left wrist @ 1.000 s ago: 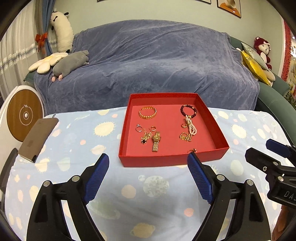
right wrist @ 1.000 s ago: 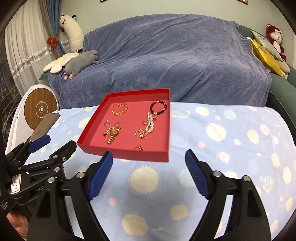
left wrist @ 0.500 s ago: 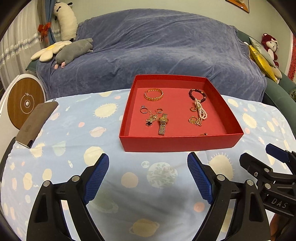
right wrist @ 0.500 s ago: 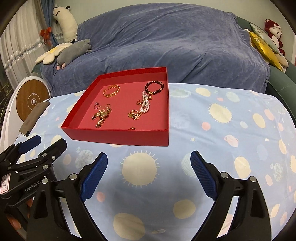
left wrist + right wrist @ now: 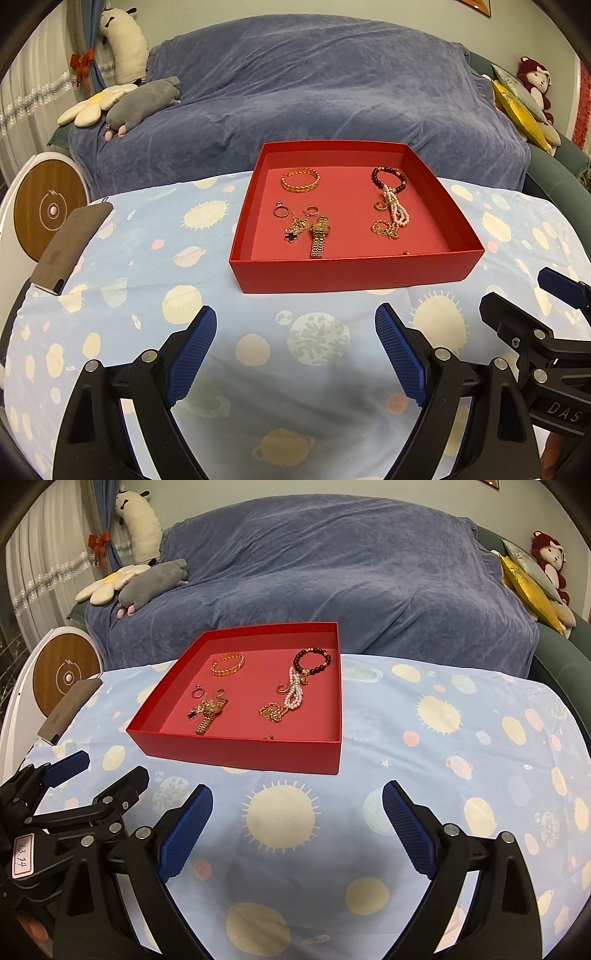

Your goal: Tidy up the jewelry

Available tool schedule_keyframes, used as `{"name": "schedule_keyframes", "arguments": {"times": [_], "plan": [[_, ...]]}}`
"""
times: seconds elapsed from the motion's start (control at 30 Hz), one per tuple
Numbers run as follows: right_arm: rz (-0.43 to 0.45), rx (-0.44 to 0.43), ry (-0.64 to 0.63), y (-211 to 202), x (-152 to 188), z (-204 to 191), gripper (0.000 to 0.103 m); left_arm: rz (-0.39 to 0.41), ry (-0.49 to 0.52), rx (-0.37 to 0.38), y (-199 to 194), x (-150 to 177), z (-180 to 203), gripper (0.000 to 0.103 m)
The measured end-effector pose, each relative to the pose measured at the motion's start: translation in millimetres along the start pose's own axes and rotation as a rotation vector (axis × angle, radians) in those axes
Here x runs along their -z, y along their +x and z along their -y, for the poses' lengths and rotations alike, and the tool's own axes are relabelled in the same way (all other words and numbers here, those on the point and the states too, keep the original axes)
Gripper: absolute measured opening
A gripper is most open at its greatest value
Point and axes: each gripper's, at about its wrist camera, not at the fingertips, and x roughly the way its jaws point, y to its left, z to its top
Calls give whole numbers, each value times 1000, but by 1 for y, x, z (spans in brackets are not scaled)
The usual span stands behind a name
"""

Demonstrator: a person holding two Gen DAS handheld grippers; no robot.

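— What's on your left?

— A phone (image 5: 70, 247) at the table's left edge, then my left claw (image 5: 295, 354) — jaws spread wide, nothing between them, hovering over the planet-print cloth (image 5: 147, 258).

— And the jewelry?

— All in the red tray (image 5: 351, 273), just ahead of both claws. Left half: a gold bangle (image 5: 300, 179) at the back, a ring (image 5: 279, 211) and a small hoop (image 5: 313, 211) nearer, then a clover chain (image 5: 295, 229) touching a gold watch (image 5: 319, 236). Right half: a dark bead bracelet (image 5: 389, 178) at the back, a pearl strand (image 5: 396, 208) touching it, a gold chain (image 5: 385, 229) at the pearls' near end. One small piece sits by the near wall; I can't tell what it is.

— Your right claw?

— The right claw (image 5: 297, 829) is also gaping, empty, over the cloth just right of the left one. A blue sofa (image 5: 332, 572) stands behind the table.
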Motion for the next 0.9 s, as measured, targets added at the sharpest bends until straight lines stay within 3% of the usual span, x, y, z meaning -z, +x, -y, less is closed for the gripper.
{"name": "schedule_keyframes", "arguments": {"times": [0.9], "plan": [[10, 3, -9, -3, -1, -2, 93, 3, -10, 3, -3, -1, -2, 85]]}}
